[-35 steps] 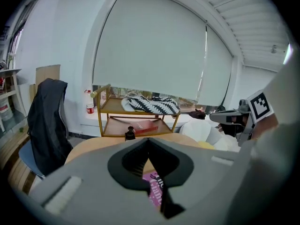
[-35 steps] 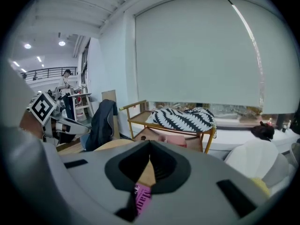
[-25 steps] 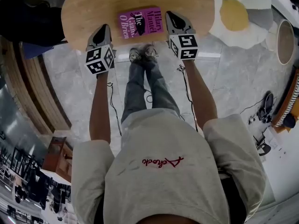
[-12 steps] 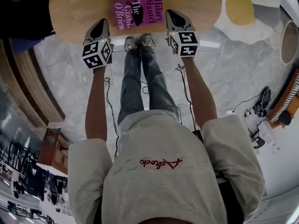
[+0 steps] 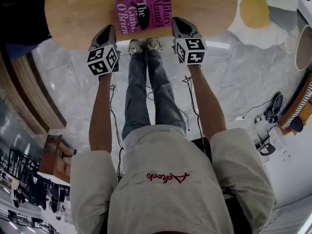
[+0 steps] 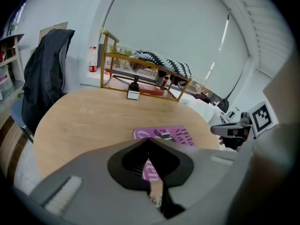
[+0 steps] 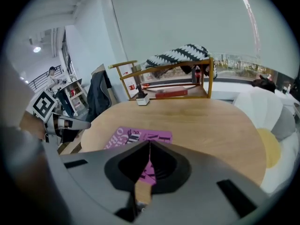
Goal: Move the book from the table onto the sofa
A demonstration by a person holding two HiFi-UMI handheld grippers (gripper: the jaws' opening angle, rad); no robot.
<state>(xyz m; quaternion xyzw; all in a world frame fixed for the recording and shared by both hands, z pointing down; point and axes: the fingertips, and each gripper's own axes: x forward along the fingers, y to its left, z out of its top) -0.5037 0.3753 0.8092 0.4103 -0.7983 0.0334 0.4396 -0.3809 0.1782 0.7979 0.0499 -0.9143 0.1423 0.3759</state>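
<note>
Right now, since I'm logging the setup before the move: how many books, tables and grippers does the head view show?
book: 1
table: 1
grippers: 2, the left gripper and the right gripper
Total: 4

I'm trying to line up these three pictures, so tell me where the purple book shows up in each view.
Head view: the book is at top centre, by the near edge of the table.
Left gripper view: the book is just right of centre, below the middle.
Right gripper view: the book is left of centre, below the middle.
Shared landmark: the light wooden table lies under it in all three views.
</note>
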